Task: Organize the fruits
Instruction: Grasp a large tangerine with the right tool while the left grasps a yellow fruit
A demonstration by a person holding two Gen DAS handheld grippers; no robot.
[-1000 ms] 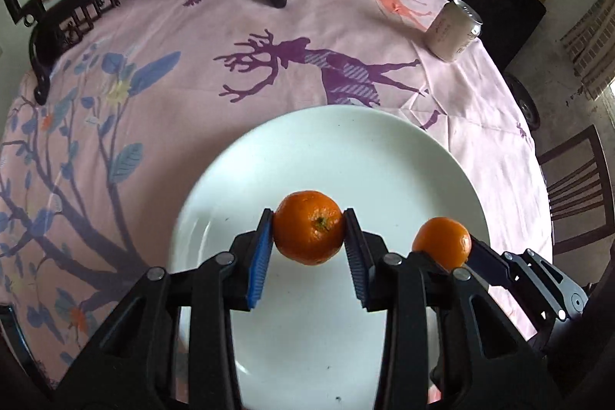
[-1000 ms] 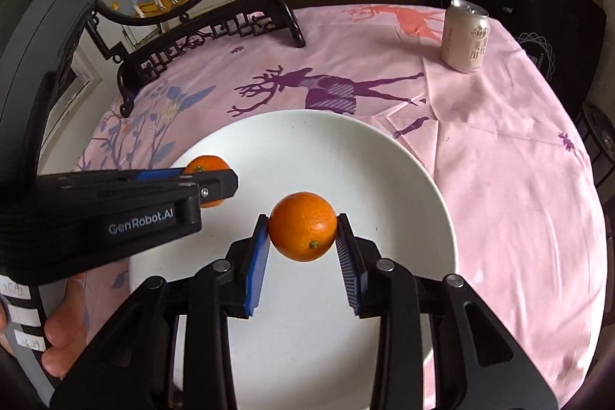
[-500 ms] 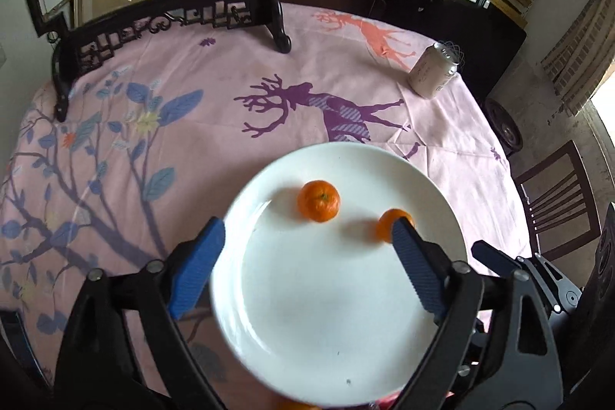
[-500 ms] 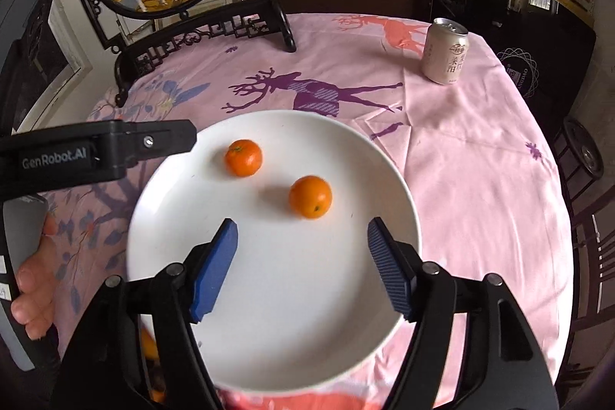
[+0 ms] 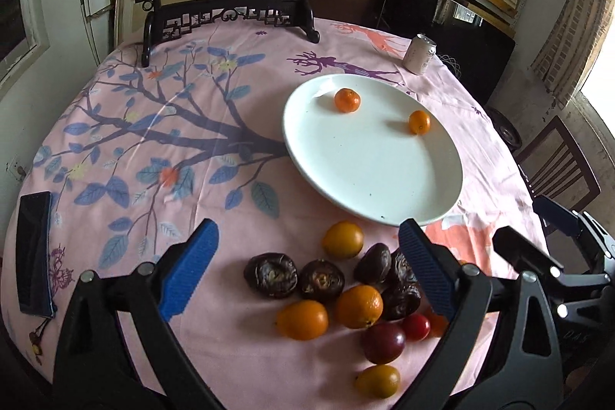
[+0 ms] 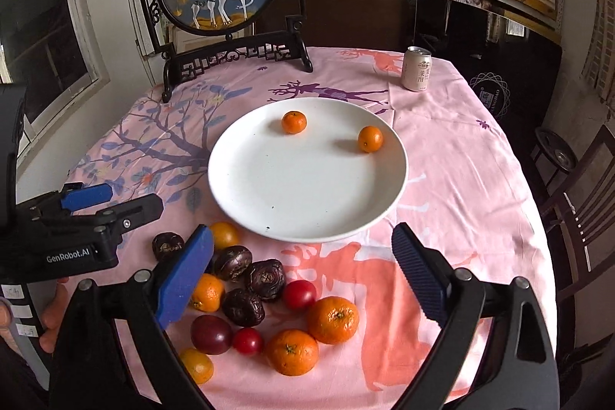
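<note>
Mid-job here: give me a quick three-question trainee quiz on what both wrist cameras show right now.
1. How many oranges lie on the white plate?
2. True or false: the drink can lies tipped over on the plate.
3. The right gripper is: A) clamped on a tomato, B) empty, jaws opening, C) gripping the can.

Key: 1. Two: one toward the far rim, one at the right. 2. False: it stands upright on the cloth beyond the plate. 3. B.
</note>
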